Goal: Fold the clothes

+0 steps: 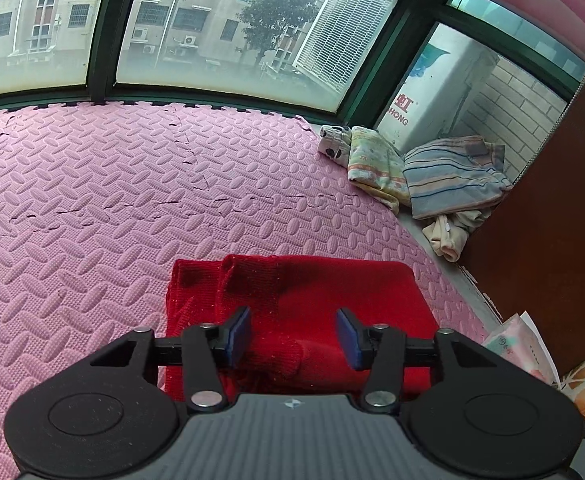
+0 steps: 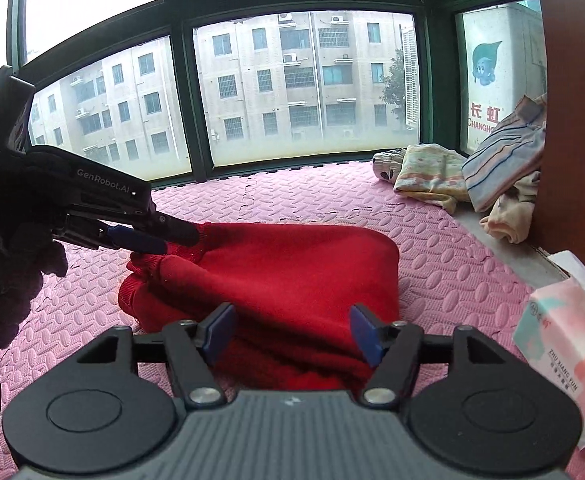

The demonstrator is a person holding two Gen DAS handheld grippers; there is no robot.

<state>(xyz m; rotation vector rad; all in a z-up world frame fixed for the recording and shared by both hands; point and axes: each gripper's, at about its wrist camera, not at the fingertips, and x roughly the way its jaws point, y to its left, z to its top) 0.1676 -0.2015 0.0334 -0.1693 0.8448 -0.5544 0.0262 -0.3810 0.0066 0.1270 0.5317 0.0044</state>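
A red knitted garment lies folded into a compact bundle on the pink foam mat. It also shows in the right wrist view. My left gripper is open just above the garment's near part, holding nothing. In the right wrist view the left gripper comes in from the left with its tips over the garment's left edge. My right gripper is open and empty, low over the garment's near edge.
A pile of folded clothes, floral and striped, sits at the mat's far right corner beside a brown wooden panel. A pink tissue pack lies at the right. Windows run along the mat's far edge.
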